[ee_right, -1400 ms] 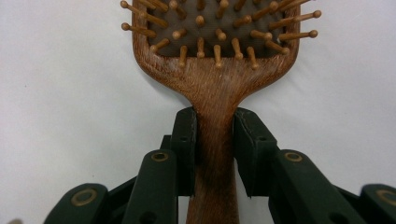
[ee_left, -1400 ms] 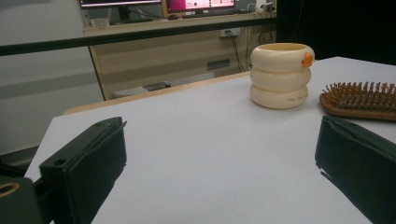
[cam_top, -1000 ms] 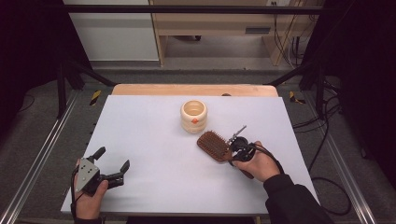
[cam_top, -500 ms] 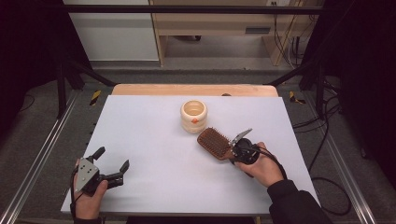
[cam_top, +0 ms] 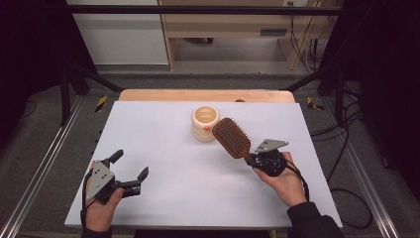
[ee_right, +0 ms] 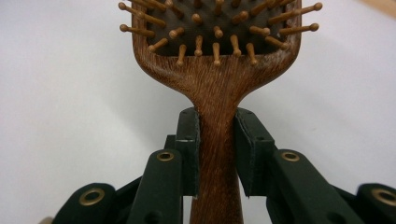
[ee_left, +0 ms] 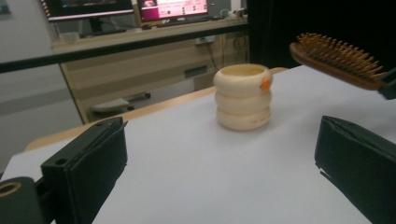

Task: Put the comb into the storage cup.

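Note:
A brown wooden hairbrush hangs above the white table, bristles up, its head close to a cream ringed cup. My right gripper is shut on the brush handle, one black pad on each side. From the left gripper view the cup stands upright at mid-table with an orange spot on its rim, and the brush head hovers to its right. My left gripper is raised over the near left of the table, jaws wide apart, nothing between them.
The white table has a wooden strip along its far edge. Metal rails run beside it on both sides. A wooden desk with screens stands beyond the far edge.
The right gripper has carried the brush up and toward the cup, so the brush head now sits beside it. The left gripper has lifted slightly, still open.

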{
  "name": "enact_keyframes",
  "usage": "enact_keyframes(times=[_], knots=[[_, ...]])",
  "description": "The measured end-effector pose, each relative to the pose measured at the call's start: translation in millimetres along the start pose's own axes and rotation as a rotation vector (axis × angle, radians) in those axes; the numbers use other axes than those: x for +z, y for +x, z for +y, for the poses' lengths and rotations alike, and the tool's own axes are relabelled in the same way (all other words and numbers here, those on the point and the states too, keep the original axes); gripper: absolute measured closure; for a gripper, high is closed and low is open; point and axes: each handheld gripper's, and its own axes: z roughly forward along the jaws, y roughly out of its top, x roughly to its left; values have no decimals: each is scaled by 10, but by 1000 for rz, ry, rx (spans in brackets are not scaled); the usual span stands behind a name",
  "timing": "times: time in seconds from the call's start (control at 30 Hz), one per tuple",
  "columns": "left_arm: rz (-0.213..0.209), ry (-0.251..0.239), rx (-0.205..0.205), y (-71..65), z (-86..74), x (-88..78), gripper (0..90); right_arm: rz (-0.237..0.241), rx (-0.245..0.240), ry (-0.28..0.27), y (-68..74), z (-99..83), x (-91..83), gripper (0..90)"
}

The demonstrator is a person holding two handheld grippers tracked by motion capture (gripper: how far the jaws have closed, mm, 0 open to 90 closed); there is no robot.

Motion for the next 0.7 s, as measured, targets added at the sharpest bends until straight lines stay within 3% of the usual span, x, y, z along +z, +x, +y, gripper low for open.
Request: enact_keyframes(times=[0.13, 0.23, 0.3, 0.57, 0.7], knots=[[-52, 7, 7, -74, 269, 183, 23, -3, 26, -100, -21, 1, -34, 729], [-67, 28, 44, -138, 348, 357, 24, -6, 50, -181, -12, 26, -50, 729], [-83, 32, 41, -175, 356, 472, 26, -9, 56, -218, -8, 47, -52, 729], [-137, 20, 3, -340, 483, 791, 36, 0, 89, -303, -8, 54, 4, 729], [-138, 9, -21, -427, 584, 902, 43, -2, 97, -324, 24, 46, 20, 729]])
